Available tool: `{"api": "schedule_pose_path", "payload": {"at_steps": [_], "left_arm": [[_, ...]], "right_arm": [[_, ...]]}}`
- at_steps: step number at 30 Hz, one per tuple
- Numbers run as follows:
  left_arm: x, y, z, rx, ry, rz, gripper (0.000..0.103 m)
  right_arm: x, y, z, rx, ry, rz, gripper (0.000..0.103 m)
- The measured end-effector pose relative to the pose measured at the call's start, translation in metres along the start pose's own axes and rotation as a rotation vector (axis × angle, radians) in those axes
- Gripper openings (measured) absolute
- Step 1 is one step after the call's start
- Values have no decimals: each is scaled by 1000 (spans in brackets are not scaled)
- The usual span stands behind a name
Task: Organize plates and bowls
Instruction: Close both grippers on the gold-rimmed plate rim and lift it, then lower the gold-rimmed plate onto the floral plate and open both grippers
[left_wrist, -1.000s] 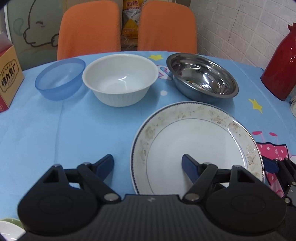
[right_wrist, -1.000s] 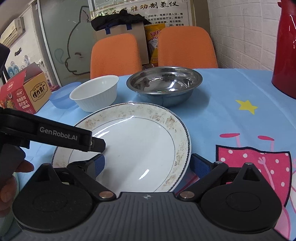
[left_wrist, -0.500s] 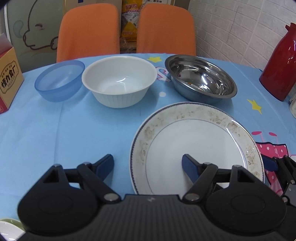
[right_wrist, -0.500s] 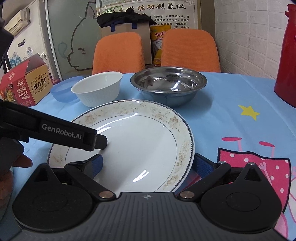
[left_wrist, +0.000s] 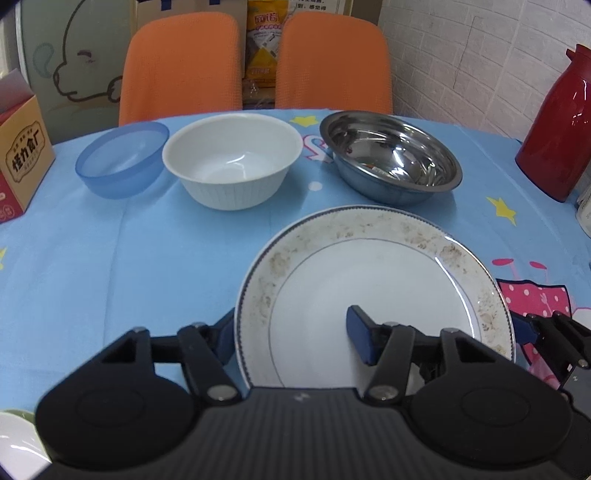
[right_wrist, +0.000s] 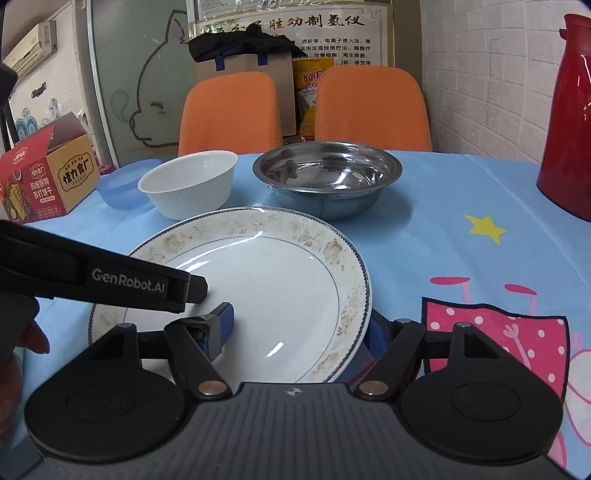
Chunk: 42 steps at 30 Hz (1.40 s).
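While the big plate (left_wrist: 373, 295) sits on the blue tablecloth (left_wrist: 129, 258) right in front of both grippers, each one straddles an edge of it. Left gripper (left_wrist: 291, 332) has just been closing, one pad over the plate and the other outside its left rim, and I can't tell if they're touching yet. Right gripper (right_wrist: 301, 330) has one pad on the plate and one tucked under the right rim; jaws look narrowed around it, grip unclear. Behind the plate, in a row: blue bowl (left_wrist: 122, 164), white bowl (left_wrist: 232, 158), steel bowl (left_wrist: 391, 157). Red thermos (left_wrist: 557, 125) stands off right.
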<state>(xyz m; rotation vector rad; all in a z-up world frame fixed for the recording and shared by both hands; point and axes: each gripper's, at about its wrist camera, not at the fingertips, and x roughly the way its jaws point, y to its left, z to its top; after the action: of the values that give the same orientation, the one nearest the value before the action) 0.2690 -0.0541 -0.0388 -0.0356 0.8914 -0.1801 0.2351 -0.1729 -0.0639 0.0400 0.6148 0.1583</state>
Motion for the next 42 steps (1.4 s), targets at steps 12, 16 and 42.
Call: {"api": "schedule_pose_path", "payload": {"at_steps": [12, 16, 42], "left_arm": [[-39, -3, -16, 44, -61, -15, 46], [-61, 8, -25, 9, -87, -27, 46], [-176, 168, -142, -254, -163, 195, 47]], "right_arm": [[-36, 15, -11, 33, -61, -31, 103], [-53, 25, -11, 30, -87, -27, 103], [-102, 195, -46, -197, -96, 273, 103]]}}
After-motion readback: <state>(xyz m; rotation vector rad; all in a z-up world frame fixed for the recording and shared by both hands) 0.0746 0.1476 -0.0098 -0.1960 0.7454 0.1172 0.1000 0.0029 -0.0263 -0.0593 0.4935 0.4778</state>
